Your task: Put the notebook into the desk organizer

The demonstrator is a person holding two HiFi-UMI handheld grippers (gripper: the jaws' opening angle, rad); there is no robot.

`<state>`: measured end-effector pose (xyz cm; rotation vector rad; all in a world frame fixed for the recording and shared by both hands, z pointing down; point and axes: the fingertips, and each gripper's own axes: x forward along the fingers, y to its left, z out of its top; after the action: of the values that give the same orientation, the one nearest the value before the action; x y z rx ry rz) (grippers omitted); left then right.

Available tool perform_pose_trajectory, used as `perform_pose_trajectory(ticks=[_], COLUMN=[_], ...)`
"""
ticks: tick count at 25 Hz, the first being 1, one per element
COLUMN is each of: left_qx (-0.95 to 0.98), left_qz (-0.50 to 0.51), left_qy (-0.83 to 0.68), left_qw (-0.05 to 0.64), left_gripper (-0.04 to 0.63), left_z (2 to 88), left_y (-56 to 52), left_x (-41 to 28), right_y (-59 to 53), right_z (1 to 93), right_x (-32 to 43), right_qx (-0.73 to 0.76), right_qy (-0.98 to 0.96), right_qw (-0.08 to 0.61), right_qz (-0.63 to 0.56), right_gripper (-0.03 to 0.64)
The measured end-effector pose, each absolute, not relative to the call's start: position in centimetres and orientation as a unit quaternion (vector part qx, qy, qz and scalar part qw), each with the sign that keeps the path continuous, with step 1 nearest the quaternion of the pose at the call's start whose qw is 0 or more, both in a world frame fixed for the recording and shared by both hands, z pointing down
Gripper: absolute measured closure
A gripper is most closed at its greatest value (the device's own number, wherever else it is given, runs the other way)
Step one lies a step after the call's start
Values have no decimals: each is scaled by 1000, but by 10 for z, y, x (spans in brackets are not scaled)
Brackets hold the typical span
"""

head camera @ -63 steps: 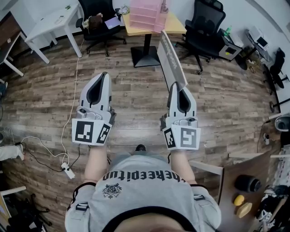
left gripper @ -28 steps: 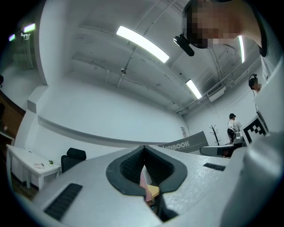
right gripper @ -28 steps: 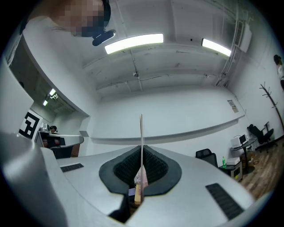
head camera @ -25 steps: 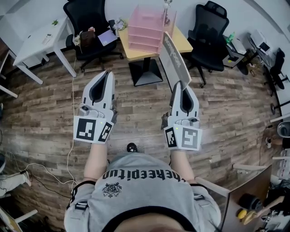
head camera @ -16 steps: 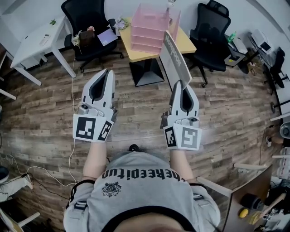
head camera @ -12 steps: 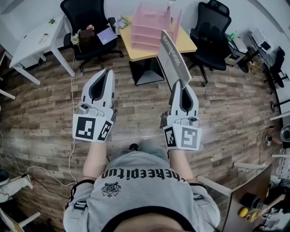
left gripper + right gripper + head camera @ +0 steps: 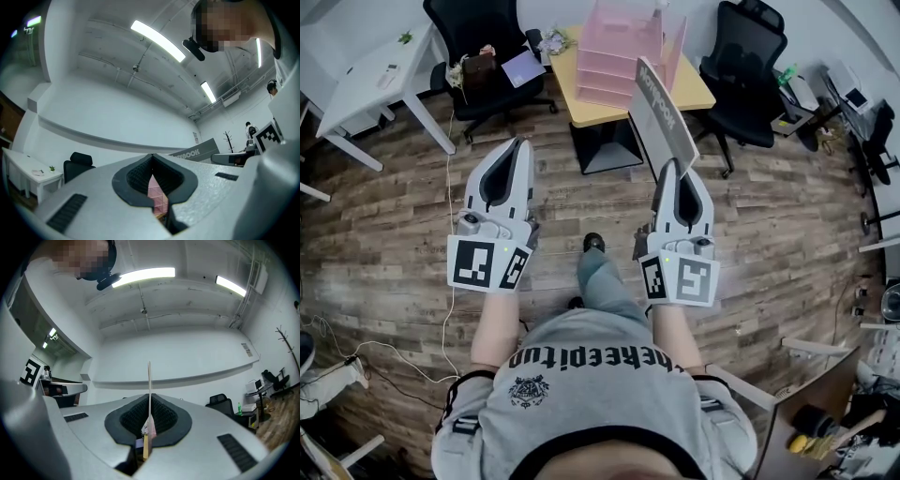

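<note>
My right fingers (image 7: 698, 202) are pinched shut on the bottom edge of the notebook (image 7: 661, 117). The notebook is thin and gray, and it stands up tall from my fingers, leaning a bit away from me. My left fingers (image 7: 521, 178) are closed too, but there is nothing in them.

So the picking up part is done. The notebook is in the air, over the wood floor (image 7: 769, 216). It is not yet in the desk organizer (image 7: 623, 42). That is the pink one with trays stacked up, and it sits on the yellow tabletop (image 7: 692, 94) ahead of me. I think I am well apart from it, so I have to get closer, lift the notebook over, and slide it into a slot. That is all left to do.

Around the tabletop there is a black chair (image 7: 478, 33) on the left and another black chair (image 7: 750, 56) on the right. A white desk (image 7: 366, 80) is far to the left. My own leg (image 7: 598, 272) pokes out in front of me. The floor between me and the tabletop looks free, so I think nothing blocks my way.
</note>
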<state>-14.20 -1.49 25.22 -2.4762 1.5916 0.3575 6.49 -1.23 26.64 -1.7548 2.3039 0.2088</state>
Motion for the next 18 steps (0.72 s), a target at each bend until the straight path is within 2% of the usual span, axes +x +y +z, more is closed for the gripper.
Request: perform_pose_trajectory(ticks=[18], left_qx=[-816], left_qz=[125], left_qy=[556], left_qw=[102], left_gripper=[592], left_z=[232], left_y=[-175], left_x=[-140], right_y=[-185], right_z=[249], right_x=[63], right_qx=[-570], right_qy=[808], right_qw=[121], right_qz=[80], right_gripper=[607])
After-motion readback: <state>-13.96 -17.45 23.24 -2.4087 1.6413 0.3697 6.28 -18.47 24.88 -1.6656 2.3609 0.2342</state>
